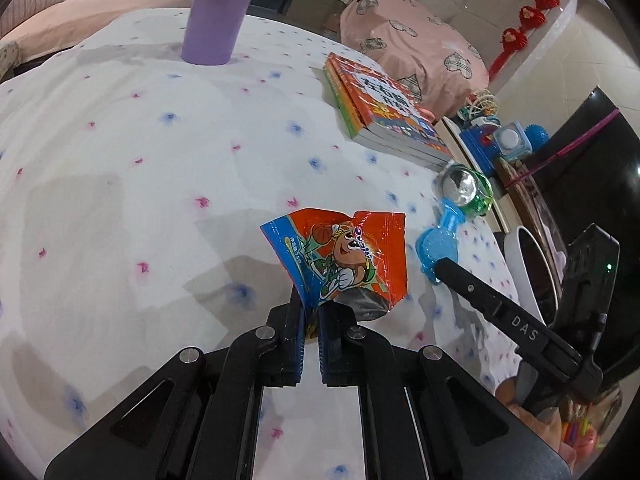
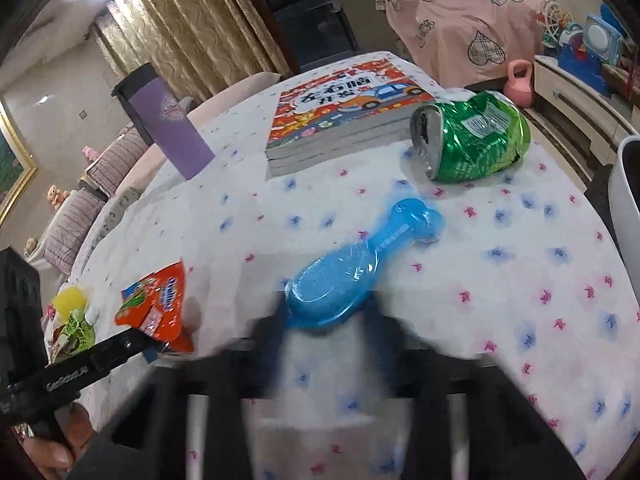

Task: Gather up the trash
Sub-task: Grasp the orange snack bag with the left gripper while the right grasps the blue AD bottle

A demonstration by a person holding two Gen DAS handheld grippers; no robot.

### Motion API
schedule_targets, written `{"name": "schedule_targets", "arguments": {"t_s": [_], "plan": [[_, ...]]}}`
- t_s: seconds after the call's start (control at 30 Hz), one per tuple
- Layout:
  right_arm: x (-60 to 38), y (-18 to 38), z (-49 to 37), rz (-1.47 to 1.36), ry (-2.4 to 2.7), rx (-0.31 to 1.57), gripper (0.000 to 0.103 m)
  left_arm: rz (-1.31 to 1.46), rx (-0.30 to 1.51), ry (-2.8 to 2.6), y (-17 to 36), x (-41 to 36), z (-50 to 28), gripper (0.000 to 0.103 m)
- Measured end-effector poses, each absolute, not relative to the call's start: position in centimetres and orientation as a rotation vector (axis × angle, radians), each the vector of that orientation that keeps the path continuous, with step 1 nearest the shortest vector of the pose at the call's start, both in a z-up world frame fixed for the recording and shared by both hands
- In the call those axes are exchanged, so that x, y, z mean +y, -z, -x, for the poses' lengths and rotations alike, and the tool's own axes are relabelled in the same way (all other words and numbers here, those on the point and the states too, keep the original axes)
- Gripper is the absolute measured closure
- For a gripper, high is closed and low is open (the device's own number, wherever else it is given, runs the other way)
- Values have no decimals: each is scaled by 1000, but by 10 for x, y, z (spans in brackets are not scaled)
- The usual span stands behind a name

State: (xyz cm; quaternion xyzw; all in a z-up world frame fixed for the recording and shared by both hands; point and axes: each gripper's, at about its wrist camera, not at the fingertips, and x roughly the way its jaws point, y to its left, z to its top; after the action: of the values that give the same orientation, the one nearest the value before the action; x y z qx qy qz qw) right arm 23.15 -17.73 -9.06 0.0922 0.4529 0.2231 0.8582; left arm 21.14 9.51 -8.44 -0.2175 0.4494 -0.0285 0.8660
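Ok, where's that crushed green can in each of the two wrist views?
Left wrist view: the crushed green can sits at right of centre, shiny end facing the camera, just below the stack of books.
Right wrist view: the can lies upper right, on its side, right of the books.
Shared landmark: the blue plastic toy nearer the camera than the can.

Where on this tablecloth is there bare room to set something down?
Free: the wide stretch of tablecloth left of the snack wrapper, below the purple bottle; also right of the blue toy, below the crushed green can. Crowded: between the books, can and toy.
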Motion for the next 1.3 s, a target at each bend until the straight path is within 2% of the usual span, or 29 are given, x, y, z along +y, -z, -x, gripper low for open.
{"name": "schedule_targets", "arguments": {"t_s": [0.27,0.43,0.5,0.53,0.63,0.77,0.93,1.0,1.3], "plan": [[-192,82,-211,-172,-494,929,81,441,947,97,83,82,-206,99],[-205,87,-202,-162,-528,1000,84,437,940,115,80,75,-203,99],[-211,88,-202,-180,-517,1003,80,440,944,118,81,73,-203,99],[-214,87,-204,-190,-501,997,71,441,946,118,82,73,-203,99],[-212,86,-209,-220,-490,978,55,441,952,121,83,73,-202,99],[-199,88,-220,-210,-461,964,55,448,953,114,83,76,-201,99],[-200,88,-224,-227,-447,939,84,441,954,117,83,75,-200,99],[-206,84,-221,-238,-459,930,88,433,956,128,82,70,-200,99],[-223,68,-192,-219,-515,888,92,403,951,161,76,45,-199,99]]}}
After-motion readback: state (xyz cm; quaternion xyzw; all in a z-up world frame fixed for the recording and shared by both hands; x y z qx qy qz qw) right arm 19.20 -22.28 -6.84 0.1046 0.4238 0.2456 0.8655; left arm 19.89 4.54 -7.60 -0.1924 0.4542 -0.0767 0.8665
